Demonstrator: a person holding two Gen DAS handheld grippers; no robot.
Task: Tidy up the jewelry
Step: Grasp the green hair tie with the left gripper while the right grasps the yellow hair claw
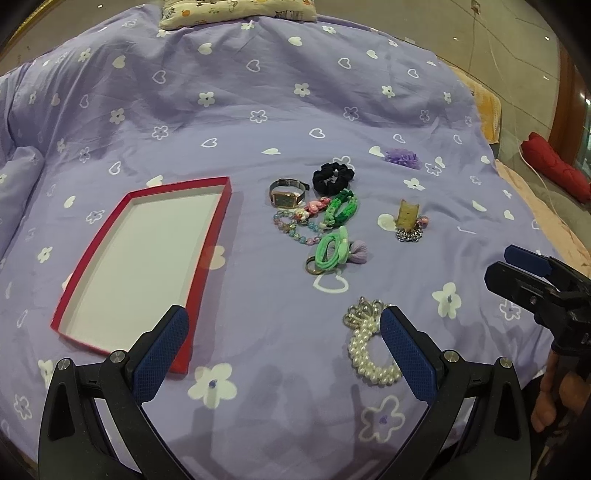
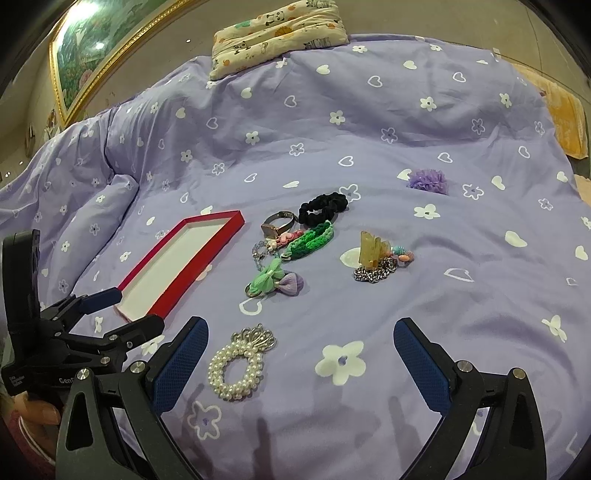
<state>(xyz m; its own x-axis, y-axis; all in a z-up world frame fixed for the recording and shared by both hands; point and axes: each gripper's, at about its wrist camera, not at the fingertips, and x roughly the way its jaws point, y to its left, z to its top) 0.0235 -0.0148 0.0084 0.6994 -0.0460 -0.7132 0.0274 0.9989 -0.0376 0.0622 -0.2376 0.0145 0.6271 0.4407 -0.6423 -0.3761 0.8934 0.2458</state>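
An empty red tray with a white floor (image 1: pixel 88 321) (image 2: pixel 236 221) lies on the purple bedspread at the left. Right of it lies a cluster: a watch (image 1: pixel 286 194) (image 2: pixel 275 227), black scrunchie (image 1: pixel 332 178) (image 2: pixel 322 207), green braided bands (image 1: pixel 341 209) (image 2: pixel 308 242), bead bracelet (image 1: pixel 295 227), green hair ties (image 1: pixel 330 249) (image 2: pixel 266 278). A yellow clip on a chain (image 1: pixel 408 221) (image 2: pixel 375 258) lies further right. A pearl bracelet (image 1: pixel 369 350) (image 2: pixel 236 369) lies nearest. My left gripper (image 1: pixel 284 347) (image 2: pixel 122 308) is open and empty, its right finger beside the pearls. My right gripper (image 2: pixel 301 363) (image 1: pixel 513 264) is open and empty, right of the pearls.
A purple flower hair piece (image 1: pixel 402 158) (image 2: pixel 428 181) lies far right on the bedspread (image 1: pixel 258 92). A patterned pillow (image 2: pixel 280 33) sits at the head of the bed. A framed picture (image 2: pixel 92 48) hangs on the wall. A red cushion (image 1: pixel 554 170) lies off the bed's right edge.
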